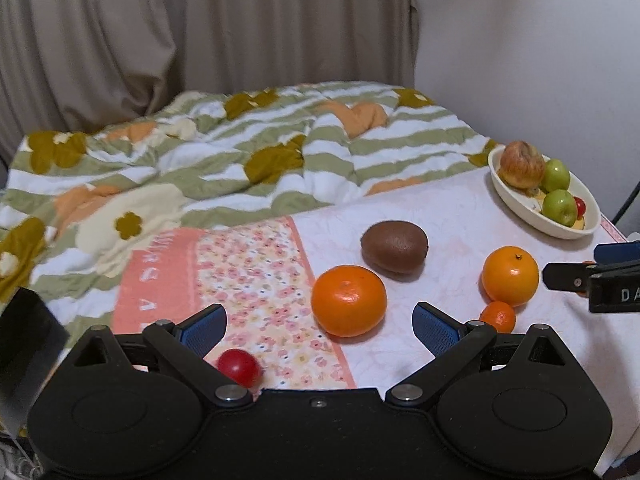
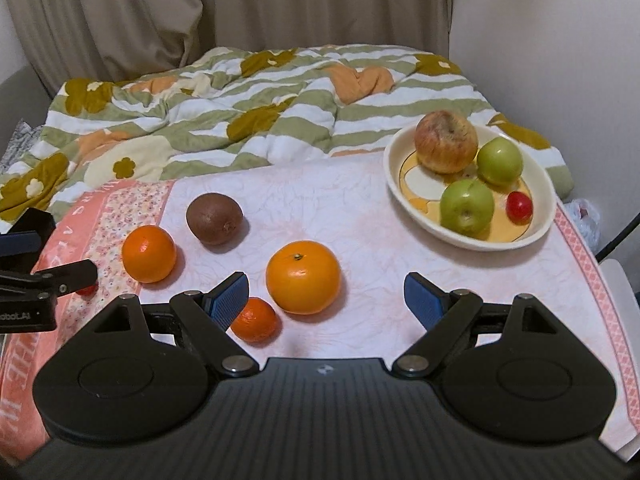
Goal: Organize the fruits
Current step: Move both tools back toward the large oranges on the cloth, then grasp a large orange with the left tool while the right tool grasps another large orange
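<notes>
On the pink cloth lie a brown kiwi (image 1: 395, 246) (image 2: 215, 218), a large mandarin (image 1: 349, 300) (image 2: 149, 253), an orange (image 1: 510, 275) (image 2: 303, 277), a small tangerine (image 1: 497, 316) (image 2: 255, 319) and a cherry tomato (image 1: 239, 367) (image 2: 87, 290). A cream bowl (image 1: 516, 196) (image 2: 456, 236) at the right holds a reddish apple (image 2: 446, 146), two green apples (image 2: 467, 206) and a cherry tomato (image 2: 519, 207). My left gripper (image 1: 319, 326) is open just short of the mandarin. My right gripper (image 2: 326, 296) is open, its fingers flanking the orange from the near side, nothing held.
A rumpled green-and-white striped quilt (image 1: 224, 152) with flower prints covers the bed behind the cloth. Beige curtains (image 1: 200, 28) hang at the back and a white wall (image 1: 540, 40) stands to the right. The cloth's right edge (image 2: 588, 264) drops off beside the bowl.
</notes>
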